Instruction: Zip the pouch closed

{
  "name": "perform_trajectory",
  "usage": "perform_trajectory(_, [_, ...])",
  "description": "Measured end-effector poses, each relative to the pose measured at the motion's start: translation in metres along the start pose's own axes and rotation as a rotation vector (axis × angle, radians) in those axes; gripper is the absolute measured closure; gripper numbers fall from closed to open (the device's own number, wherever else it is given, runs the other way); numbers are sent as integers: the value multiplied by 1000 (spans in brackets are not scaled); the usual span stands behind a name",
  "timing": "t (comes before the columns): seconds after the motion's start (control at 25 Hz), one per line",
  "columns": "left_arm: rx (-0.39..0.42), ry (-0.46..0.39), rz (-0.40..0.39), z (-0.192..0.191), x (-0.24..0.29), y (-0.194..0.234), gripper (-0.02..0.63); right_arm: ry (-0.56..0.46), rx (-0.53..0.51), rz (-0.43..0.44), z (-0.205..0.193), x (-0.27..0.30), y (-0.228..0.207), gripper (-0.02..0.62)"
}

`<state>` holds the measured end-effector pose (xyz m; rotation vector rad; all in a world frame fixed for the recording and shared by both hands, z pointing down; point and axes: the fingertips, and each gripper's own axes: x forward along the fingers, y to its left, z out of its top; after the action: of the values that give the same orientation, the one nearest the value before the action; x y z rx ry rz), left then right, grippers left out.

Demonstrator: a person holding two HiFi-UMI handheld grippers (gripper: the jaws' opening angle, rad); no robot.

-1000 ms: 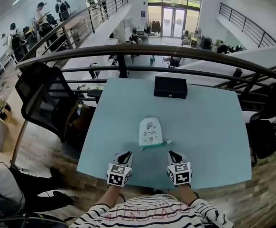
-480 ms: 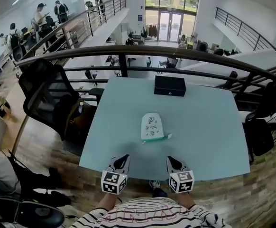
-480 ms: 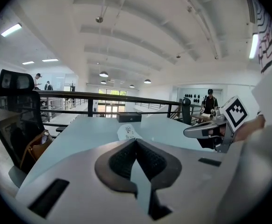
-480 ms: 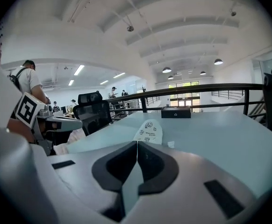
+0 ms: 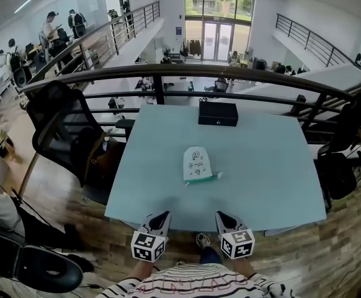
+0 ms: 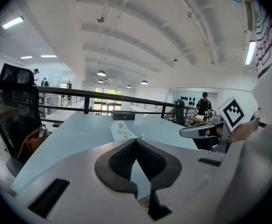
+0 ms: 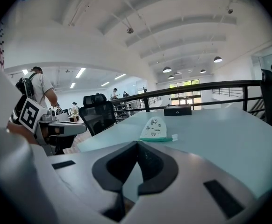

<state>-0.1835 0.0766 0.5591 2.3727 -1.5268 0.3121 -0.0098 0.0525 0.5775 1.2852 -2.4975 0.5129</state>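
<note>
Lying flat, the pouch (image 5: 196,164) sits well beyond both jaws (shut).

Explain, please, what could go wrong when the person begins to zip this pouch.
The pouch lies loose on the smooth table; pulling its zipper with one gripper alone may drag it. The left gripper and right gripper are both shut and empty near the table's edge; unless they open first, they may push the pouch away.

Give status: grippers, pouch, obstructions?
Left gripper shut, empty, at near table edge. Right gripper same. Pouch flat mid-table, untouched, zip state unclear. Black box far behind it, nothing in the way.
</note>
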Motion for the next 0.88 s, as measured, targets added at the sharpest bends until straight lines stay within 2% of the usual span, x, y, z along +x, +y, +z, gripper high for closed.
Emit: perform_trajectory(0.88, [12,-18,23,-10,-31,-9,581,9,-32,8,-13,-15,17,569])
